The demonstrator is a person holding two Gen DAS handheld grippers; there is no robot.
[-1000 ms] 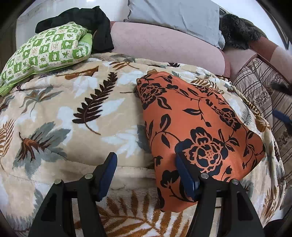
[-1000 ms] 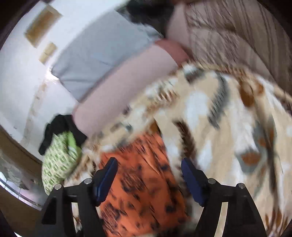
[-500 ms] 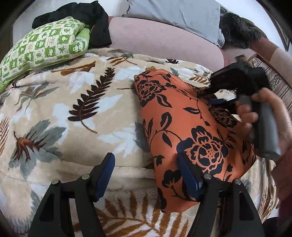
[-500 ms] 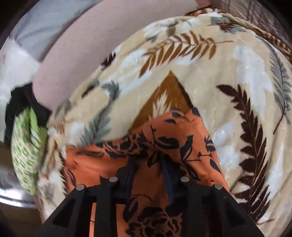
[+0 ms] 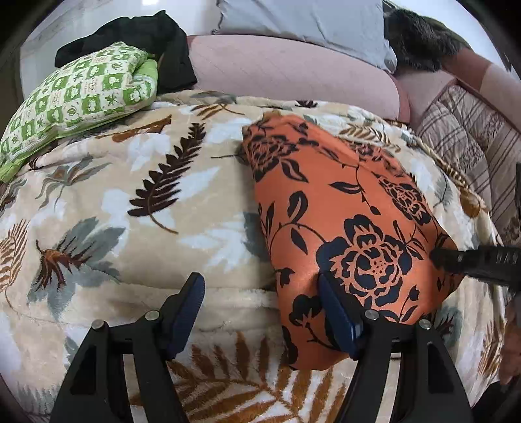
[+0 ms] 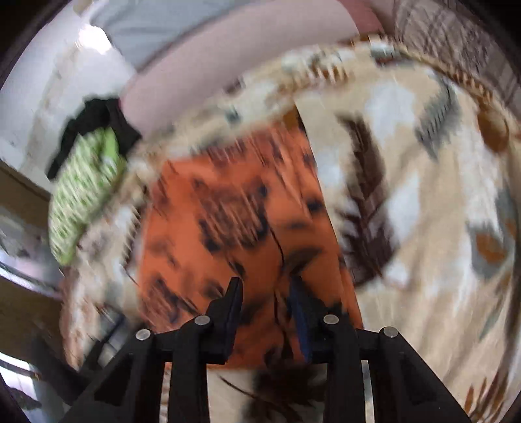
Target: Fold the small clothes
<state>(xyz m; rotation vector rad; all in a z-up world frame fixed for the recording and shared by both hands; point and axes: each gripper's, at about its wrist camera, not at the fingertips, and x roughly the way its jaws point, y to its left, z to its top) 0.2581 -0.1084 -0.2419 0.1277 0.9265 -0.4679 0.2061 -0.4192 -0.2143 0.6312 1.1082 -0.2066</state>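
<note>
An orange cloth with black flowers [image 5: 342, 201] lies flat, as a folded oblong, on a leaf-print blanket [image 5: 130, 195]. My left gripper [image 5: 259, 283] hovers open over the cloth's near left edge, with its right finger [image 5: 335, 319] above the cloth and its left finger over the blanket. In the left wrist view, a dark finger of my right gripper [image 5: 456, 260] reaches in at the cloth's right edge. The blurred right wrist view shows the right gripper [image 6: 265, 284] with jaws narrowed but apart above the orange cloth [image 6: 228, 227]. Nothing is visibly pinched between them.
A green checked pillow [image 5: 81, 97] and a black garment [image 5: 146, 35] lie at the back left. A pink bolster [image 5: 286, 71] and a grey pillow [image 5: 309, 19] line the back. A striped quilt [image 5: 465, 140] is at the right. A hand [image 5: 511, 341] shows at the right edge.
The right gripper narrowed its jaws, swung over the cloth's far end, then dropped to the near right edge. The left gripper and the cloth stayed put.
</note>
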